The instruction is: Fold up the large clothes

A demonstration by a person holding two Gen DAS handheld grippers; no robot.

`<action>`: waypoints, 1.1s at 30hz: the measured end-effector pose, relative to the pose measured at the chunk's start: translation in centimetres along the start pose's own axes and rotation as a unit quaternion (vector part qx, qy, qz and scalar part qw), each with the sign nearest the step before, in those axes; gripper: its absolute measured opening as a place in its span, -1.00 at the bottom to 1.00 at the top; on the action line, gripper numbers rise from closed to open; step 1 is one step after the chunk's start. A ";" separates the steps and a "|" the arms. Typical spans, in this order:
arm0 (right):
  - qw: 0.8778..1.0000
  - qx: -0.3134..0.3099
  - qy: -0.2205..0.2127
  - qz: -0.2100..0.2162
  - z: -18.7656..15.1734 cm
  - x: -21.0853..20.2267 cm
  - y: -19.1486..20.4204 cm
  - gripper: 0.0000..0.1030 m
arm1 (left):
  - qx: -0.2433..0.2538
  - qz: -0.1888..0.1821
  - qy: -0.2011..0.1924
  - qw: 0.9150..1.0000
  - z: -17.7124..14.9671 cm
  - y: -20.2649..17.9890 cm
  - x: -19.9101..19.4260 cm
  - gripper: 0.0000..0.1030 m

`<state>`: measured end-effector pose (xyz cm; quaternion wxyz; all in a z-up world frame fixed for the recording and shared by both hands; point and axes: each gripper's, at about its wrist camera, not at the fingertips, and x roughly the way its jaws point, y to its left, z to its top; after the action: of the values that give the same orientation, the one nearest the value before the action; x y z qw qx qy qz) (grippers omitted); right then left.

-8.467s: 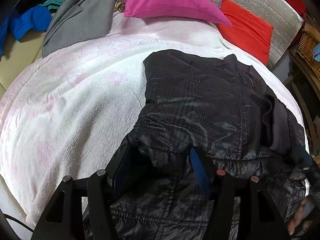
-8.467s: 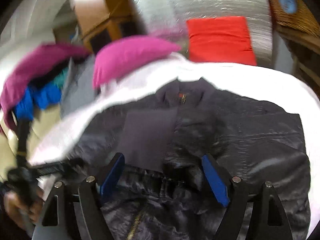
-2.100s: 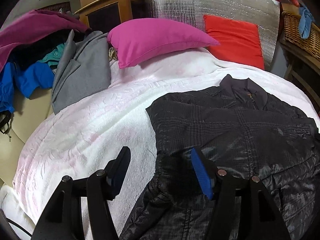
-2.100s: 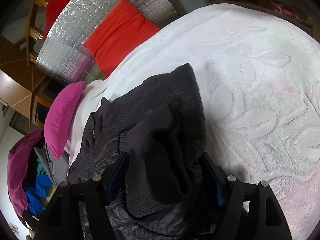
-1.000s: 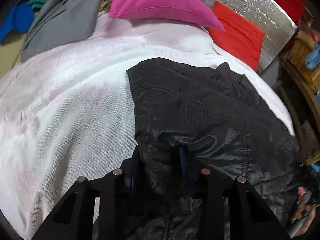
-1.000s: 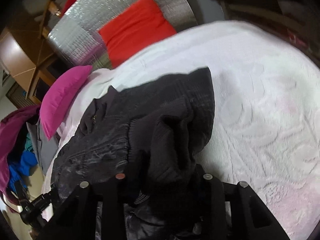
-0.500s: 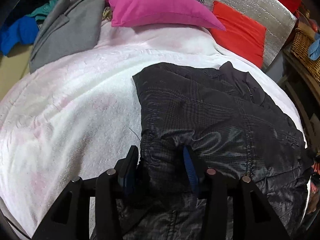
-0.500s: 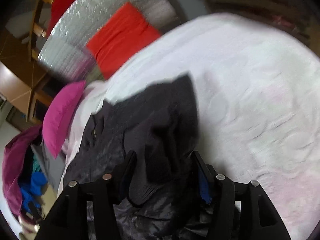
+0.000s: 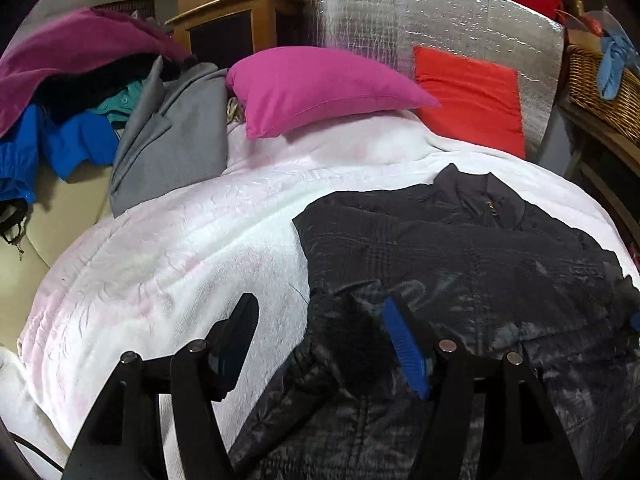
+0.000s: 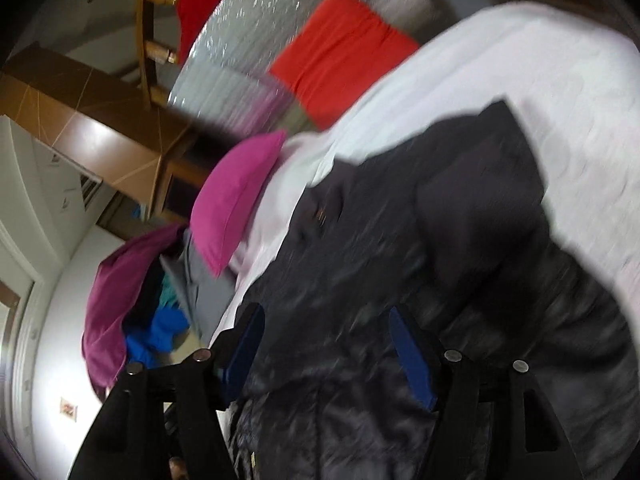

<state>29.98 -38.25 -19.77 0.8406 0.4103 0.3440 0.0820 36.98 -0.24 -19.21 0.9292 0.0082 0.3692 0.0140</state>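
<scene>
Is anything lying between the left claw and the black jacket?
Nothing visible. The open left claw hangs right over the black jacket, one finger over its left edge, the other over the white blanket.

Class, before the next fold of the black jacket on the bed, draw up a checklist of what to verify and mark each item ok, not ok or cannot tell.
1. Left gripper open, nothing clamped: ok; its fingers stand wide apart over the jacket's edge.
2. Right gripper open: ok; fingers apart above the jacket.
3. Black jacket lies wholly on the white blanket: cannot tell; its lower part runs out of view.
4. Sleeves folded flat onto the body: cannot tell; the right wrist view is blurred.
5. Pink pillow apart from the jacket: ok.
6. Gray garment apart from the jacket: ok; it lies at the blanket's far left.
</scene>
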 end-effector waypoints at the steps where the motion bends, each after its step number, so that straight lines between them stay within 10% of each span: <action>1: 1.000 0.005 0.008 0.000 -0.7 0.4 0.2 0.32 | 0.001 -0.002 -0.001 1.000 -0.2 -0.2 -0.3 0.29; 10: 0.995 0.093 0.036 -0.031 -4.2 1.5 -2.8 0.34 | -0.005 -0.044 0.053 0.998 -1.9 -1.5 -0.3 0.31; 16: 0.985 0.169 0.023 -0.034 -4.0 2.0 -5.6 0.34 | -0.073 -0.164 0.179 0.967 -3.2 -2.6 2.7 0.42; 25: 0.985 0.168 -0.008 -0.030 -1.5 4.2 -5.4 0.43 | -0.163 -0.183 0.186 0.952 -1.9 -1.4 6.7 0.43; 29: 0.988 0.134 -0.012 -0.074 -1.3 4.6 -5.1 -0.29 | -0.177 -0.172 0.176 0.953 -1.8 -1.5 7.7 0.30; 33: 0.991 0.100 -0.027 -0.086 -1.4 4.2 -4.1 -0.48 | -0.169 -0.152 0.152 0.962 -1.2 -1.7 7.2 -0.18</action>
<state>31.61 -38.29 -25.59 0.8081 0.4634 0.3617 -0.0369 41.43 -1.71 -25.02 0.8412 -0.2077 0.4950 -0.0643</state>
